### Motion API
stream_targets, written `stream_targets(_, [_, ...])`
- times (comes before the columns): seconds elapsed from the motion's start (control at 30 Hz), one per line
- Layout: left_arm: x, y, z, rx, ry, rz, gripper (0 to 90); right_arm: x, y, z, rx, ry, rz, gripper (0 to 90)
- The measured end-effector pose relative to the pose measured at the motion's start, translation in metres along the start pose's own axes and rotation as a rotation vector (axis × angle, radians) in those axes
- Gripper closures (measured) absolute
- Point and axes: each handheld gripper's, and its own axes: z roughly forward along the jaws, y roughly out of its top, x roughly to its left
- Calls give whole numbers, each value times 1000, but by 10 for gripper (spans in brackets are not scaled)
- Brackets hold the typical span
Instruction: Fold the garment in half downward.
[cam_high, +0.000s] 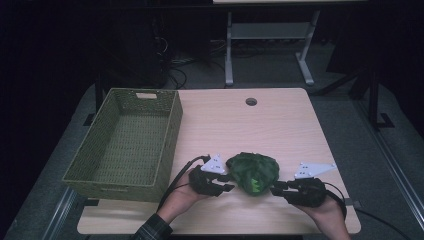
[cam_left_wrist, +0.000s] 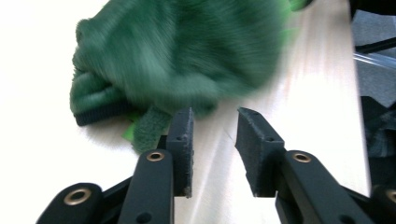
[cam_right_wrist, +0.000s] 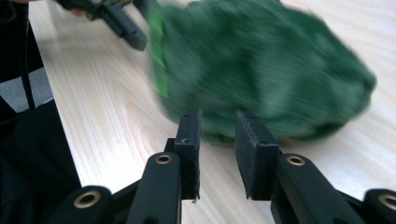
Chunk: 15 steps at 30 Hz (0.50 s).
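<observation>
In the lower centre of the high view, the green cloth bundle (cam_high: 253, 172) was seen lying on the table (cam_high: 280, 120), flanked by the left gripper (cam_high: 229, 182) and right gripper (cam_high: 274, 188). Both were parted and empty, about equally near. The basket (cam_high: 172, 130) lay beyond, upper left.

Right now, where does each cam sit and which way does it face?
High view: fixed above the person's edge, facing forward and down on the table, basket and green cloth; forearms, left gripper and right gripper enter from below.
Left gripper view: on the left gripper, facing the cloth; open fingers show.
Right gripper view: on the right gripper, facing the cloth; open fingers show.
Shared: all see the cloth.
</observation>
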Motion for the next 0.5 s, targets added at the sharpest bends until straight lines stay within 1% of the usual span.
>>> stream_targets(0.07, [-1, 1, -4, -3, 0, -1, 656, -1, 4, -1, -7, 1, -5, 767])
stream_targets(0.1, [-2, 1, -5, -6, 0, -2, 672, -1, 6, -2, -9, -3, -9, 787])
stream_targets(0.13, [-2, 2, -6, -6, -4, 2, 703, -2, 9, -2, -9, -8, -19, 806])
stream_targets(0.17, [-2, 4, -6, -13, -8, -5, 739, -3, 12, -3, -14, -13, -23, 831])
stream_targets(0.23, [-3, 9, -6, -10, -23, 2, 825, -8, 20, -4, -15, -22, -23, 880])
stream_targets(0.3, [-5, 15, -3, -12, -40, -3, 888, -14, 29, -4, -25, -35, -23, 897])
stream_targets(0.37, [-7, 20, 0, -4, -51, -1, 897, -24, 37, -2, -44, -23, -11, 899])
stream_targets(0.5, [-12, 29, 8, -9, -76, 8, 897, -44, 53, 9, -37, -30, 7, 899])
